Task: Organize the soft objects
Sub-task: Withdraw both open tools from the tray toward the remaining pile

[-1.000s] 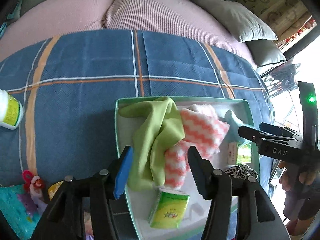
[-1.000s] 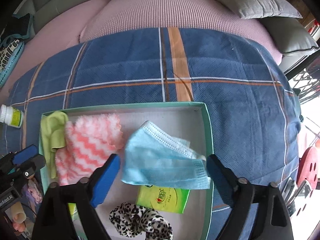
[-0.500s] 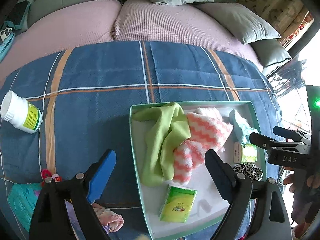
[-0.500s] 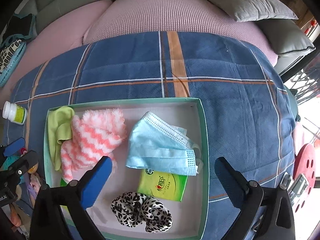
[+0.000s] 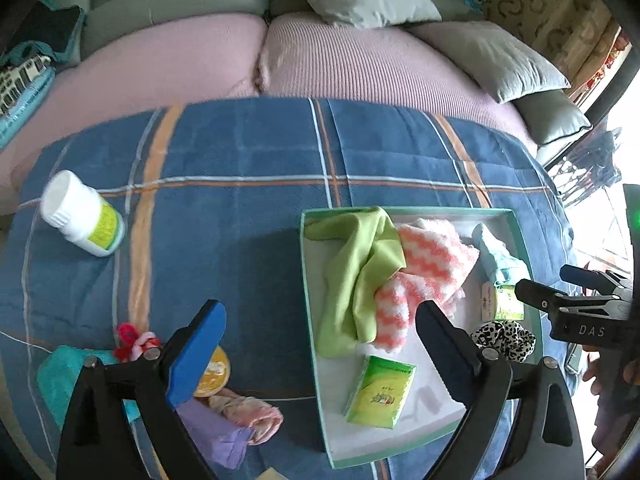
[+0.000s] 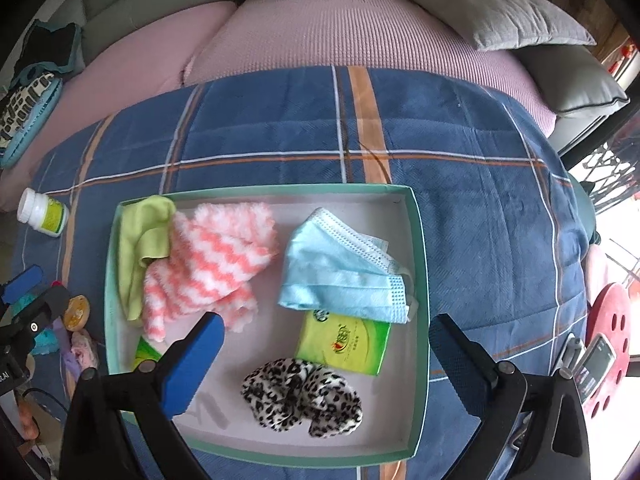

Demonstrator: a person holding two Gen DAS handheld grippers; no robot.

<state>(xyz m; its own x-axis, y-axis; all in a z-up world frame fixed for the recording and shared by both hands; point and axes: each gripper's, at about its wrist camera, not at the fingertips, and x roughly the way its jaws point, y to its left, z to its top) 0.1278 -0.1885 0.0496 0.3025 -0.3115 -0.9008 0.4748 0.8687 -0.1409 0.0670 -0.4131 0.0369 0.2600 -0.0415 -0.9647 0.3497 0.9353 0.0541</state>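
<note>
A green-rimmed tray (image 6: 422, 256) (image 5: 308, 280) lies on the blue plaid blanket. It holds a green cloth (image 5: 356, 276) (image 6: 138, 240), a pink-and-white zigzag towel (image 6: 212, 260) (image 5: 428, 268), a blue face mask (image 6: 340, 268), two green tissue packs (image 6: 344, 342) (image 5: 380, 390) and a leopard scrunchie (image 6: 304, 396) (image 5: 506, 338). My left gripper (image 5: 320, 340) is open and empty above the tray's left edge. My right gripper (image 6: 324, 354) is open and empty above the tray's near half. The right gripper also shows in the left wrist view (image 5: 576, 300).
A white pill bottle (image 5: 80, 220) (image 6: 42, 212) lies on the blanket at left. Small items lie left of the tray: a pink sock (image 5: 248, 412), purple cloth (image 5: 216, 436), teal cloth (image 5: 60, 372), an orange lid (image 5: 212, 372). Pink cushions (image 6: 360, 28) and grey pillows (image 6: 488, 12) lie beyond.
Both grippers have opened wider and pulled back and up from the tray. The left view has shifted left, bringing the bottle and the small items on the blanket into view.
</note>
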